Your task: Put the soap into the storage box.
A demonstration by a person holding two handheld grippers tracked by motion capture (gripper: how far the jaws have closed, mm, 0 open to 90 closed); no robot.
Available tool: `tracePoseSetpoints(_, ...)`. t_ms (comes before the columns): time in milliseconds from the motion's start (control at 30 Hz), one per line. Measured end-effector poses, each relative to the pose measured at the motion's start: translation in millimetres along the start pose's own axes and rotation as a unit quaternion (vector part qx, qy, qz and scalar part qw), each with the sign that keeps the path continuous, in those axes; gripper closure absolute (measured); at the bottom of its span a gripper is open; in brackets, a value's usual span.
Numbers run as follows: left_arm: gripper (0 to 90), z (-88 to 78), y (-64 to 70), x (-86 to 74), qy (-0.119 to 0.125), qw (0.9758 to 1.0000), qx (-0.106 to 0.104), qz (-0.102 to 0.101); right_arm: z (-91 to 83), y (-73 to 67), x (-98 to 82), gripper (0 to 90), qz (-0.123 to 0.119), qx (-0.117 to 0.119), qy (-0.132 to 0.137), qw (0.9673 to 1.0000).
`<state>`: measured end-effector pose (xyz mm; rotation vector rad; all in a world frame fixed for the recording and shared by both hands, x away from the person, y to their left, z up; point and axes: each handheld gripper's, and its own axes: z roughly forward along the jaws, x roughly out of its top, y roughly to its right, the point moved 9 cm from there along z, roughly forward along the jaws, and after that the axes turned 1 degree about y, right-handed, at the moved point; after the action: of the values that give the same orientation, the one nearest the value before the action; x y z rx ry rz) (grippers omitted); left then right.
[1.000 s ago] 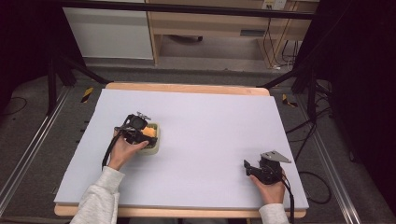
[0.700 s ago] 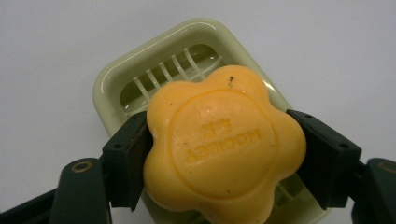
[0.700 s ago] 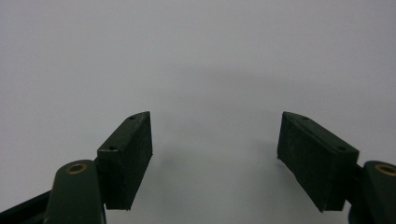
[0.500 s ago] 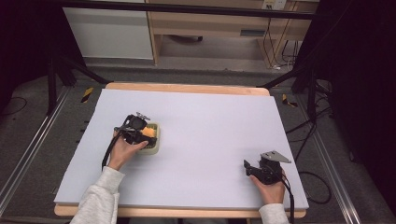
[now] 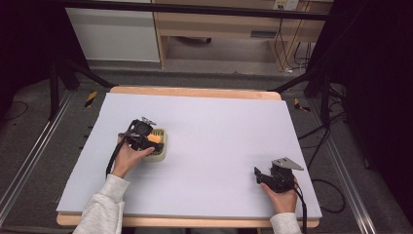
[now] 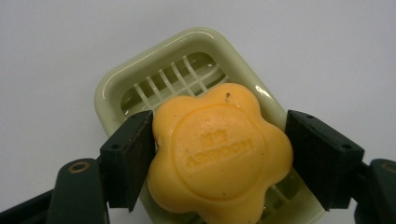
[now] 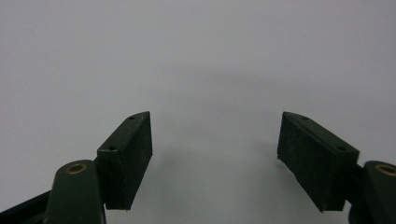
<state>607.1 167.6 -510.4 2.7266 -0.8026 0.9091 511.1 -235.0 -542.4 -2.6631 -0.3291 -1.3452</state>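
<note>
The left gripper (image 6: 219, 163) is pinching the orange flower-shaped soap (image 6: 219, 158) right over the pale green soap dish (image 6: 140, 84). It's probably resting in it already, hard to tell, so letting go is what's left. The right gripper (image 7: 215, 158) is sitting spread open, well apart.

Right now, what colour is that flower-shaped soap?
Orange, seen best in the left gripper view: the soap sits over a pale green soap dish.

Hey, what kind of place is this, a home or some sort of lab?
Most likely a lab or recording workspace: a bare white table ringed by dark stands and loose floor cables, with a soap over its soap dish as the sole prop.
</note>
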Motion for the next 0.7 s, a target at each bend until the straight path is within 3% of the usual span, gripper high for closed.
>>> tracePoseSetpoints(200,25.0,-5.8,0.1,3.0,0.012,0.9999,-0.001,-0.004,-0.1,0.0,0.0,26.7,0.0,0.0,0.0,1.0)
tracePoseSetpoints(467,24.9,-21.4,6.8,12.5,0.052,0.9987,0.0,-0.001,-0.1,0.1,0.1,26.6,0.0,0.0,0.0,1.0)
tracePoseSetpoints(700,24.8,-30.0,11.4,11.9,0.079,0.9969,0.001,-0.001,-0.2,0.2,0.1,26.7,0.002,-0.001,0.0,1.0)
